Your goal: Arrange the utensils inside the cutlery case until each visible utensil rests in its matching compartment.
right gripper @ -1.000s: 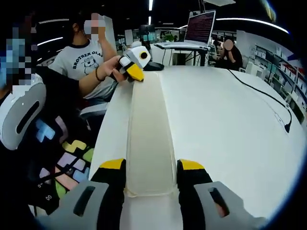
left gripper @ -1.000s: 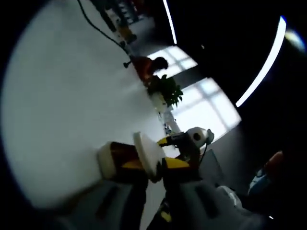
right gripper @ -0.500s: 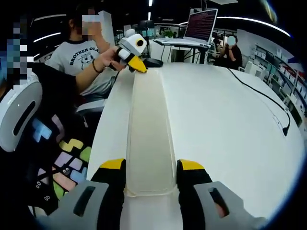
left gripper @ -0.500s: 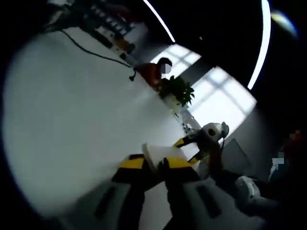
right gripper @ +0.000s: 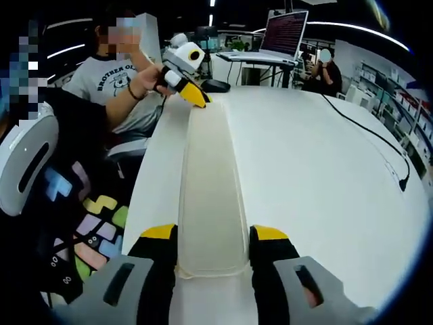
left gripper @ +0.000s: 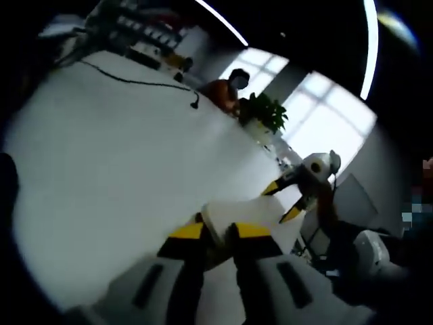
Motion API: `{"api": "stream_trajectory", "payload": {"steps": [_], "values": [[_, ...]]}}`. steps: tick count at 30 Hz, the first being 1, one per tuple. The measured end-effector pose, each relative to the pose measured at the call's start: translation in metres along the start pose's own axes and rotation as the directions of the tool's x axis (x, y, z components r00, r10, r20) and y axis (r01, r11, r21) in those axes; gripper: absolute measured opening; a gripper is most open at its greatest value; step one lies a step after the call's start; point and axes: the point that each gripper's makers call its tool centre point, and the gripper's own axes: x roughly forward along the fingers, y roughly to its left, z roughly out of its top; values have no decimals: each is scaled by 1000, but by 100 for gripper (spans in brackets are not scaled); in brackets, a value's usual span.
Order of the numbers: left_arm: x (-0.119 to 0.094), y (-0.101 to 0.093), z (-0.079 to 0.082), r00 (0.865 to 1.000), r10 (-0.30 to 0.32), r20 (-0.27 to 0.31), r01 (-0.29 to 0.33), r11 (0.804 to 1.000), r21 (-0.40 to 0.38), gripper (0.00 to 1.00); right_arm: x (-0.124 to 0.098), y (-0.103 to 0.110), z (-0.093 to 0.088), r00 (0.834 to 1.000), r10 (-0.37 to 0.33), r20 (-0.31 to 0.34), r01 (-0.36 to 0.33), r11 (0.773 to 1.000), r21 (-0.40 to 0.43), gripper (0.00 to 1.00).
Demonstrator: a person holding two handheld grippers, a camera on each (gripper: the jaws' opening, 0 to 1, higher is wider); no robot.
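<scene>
A long, pale beige cutlery case (right gripper: 211, 183) lies lengthwise on the white table (right gripper: 318, 176), running away from me in the right gripper view. Its near end sits between the yellow-tipped jaws of my right gripper (right gripper: 214, 233), which press its two sides. At the far end a person's hand holds my left gripper (right gripper: 184, 71), tips down on the case. In the left gripper view, my left gripper (left gripper: 218, 230) is shut on the case's pale end (left gripper: 247, 211), and the right gripper (left gripper: 283, 202) shows beyond. No utensils are in sight.
A person in a white T-shirt (right gripper: 111, 84) sits at the table's left side beside a white chair (right gripper: 27, 156). A laptop (right gripper: 283, 34) and a dark mouse (right gripper: 218, 86) stand at the far end. A black cable (right gripper: 369, 128) crosses the right side. A potted plant (left gripper: 264, 112) stands past the table.
The left gripper has tipped downward at the case's far end, and its view has rolled with it. The case and the right gripper have stayed put.
</scene>
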Motion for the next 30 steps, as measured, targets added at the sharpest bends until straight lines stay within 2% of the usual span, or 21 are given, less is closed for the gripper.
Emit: {"api": "stream_trajectory", "payload": {"steps": [4,11,23,30], "values": [[-2,9,0,997,70,-12,-69,996,49,14,0,0,-1,1000,-1,-8,1,1000,6,43],[-4,12,-4,997,68,-47,-65,996,60,14,1,0,-1,1000,0,-23,0,1000,6,43],[-5,13,-5,997,45,-60,-44,999,13,14,2,-1,-1,999,7,-40,-6,1000,16,44],[-5,11,-7,997,36,-66,-37,999,-13,13,-4,-2,5,1000,6,-15,-5,1000,26,42]]}}
